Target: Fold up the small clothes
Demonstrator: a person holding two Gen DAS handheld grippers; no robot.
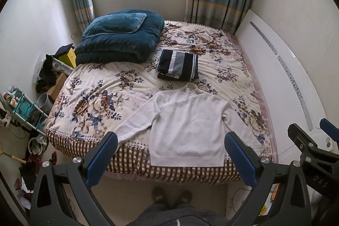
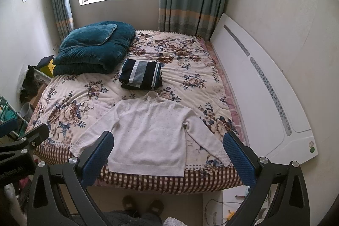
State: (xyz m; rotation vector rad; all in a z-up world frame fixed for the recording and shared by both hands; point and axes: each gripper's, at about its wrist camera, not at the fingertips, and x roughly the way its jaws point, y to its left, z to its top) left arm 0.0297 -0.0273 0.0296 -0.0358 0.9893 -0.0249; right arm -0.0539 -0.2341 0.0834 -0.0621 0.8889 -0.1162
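A white long-sleeved sweater [image 1: 188, 126] lies flat, sleeves spread, at the near edge of the floral bed [image 1: 101, 86]; it also shows in the right wrist view [image 2: 148, 137]. A folded navy striped garment [image 1: 179, 65] lies behind its collar, also in the right wrist view [image 2: 141, 74]. My left gripper [image 1: 171, 143] is open and empty, held above the sweater's hem. My right gripper [image 2: 168, 145] is open and empty over the hem too, and shows at the right edge of the left wrist view [image 1: 313, 141].
A folded teal quilt with a pillow [image 1: 118, 39] sits at the bed's far left. A white headboard [image 1: 281, 82] runs along the right. Clutter and a rack [image 1: 23, 111] stand on the floor at left. My slippered feet [image 1: 171, 194] are by the bed.
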